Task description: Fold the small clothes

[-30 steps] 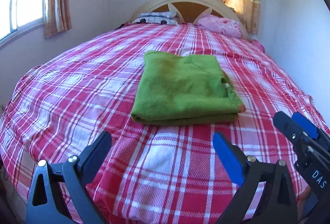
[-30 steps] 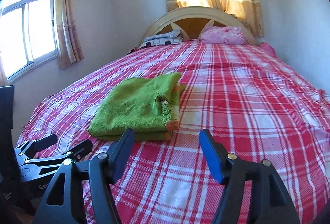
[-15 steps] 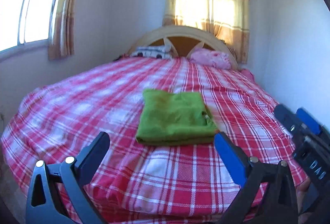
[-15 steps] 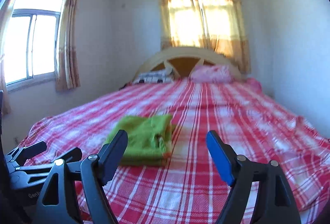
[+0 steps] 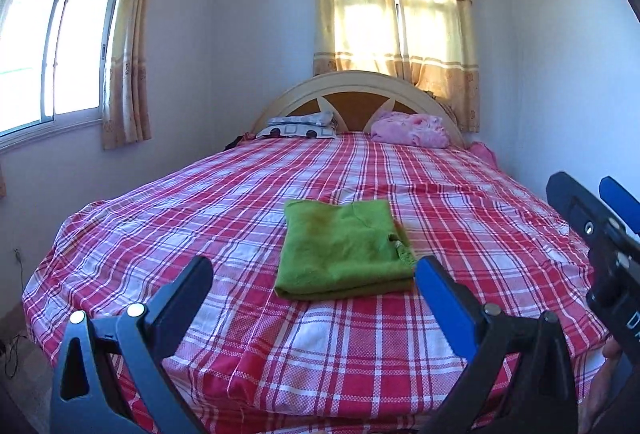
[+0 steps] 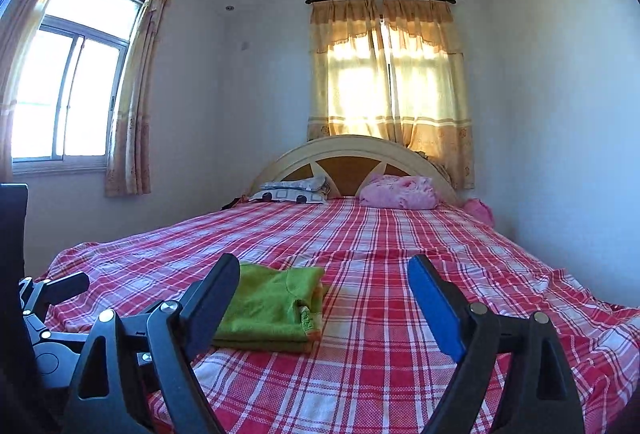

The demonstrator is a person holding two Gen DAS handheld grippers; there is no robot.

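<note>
Lying folded into a neat rectangle, the green garment [image 5: 344, 252] sits on the red-and-white checked bedspread [image 5: 460, 230] near the foot of the bed, a little left of its middle line, with a small orange-edged trim showing at its right edge. In the left wrist view the left tongs [image 5: 314, 288] stand wide apart with nothing between them, one finger black and the other faced in blue, both clear of the cloth. The right tongs [image 6: 324, 294] are opening, their fingers also well apart and gripping nothing; in the right wrist view the garment shows past the left finger, partly hidden by it and not pressed by either pad. The right tongs appear again at the right edge of the left wrist view, where white letters on the black body read "D" and part of a second letter, the rest cut off by the frame. No other writing can be read. At the head of the bed a patterned pillow [image 5: 302, 126] and a pink bundle of bedding [image 5: 410, 130] lie against the arched headboard [image 5: 352, 90], below a curtained window [image 5: 394, 18]; a second window [image 5: 52, 54] is on the left wall.
</note>
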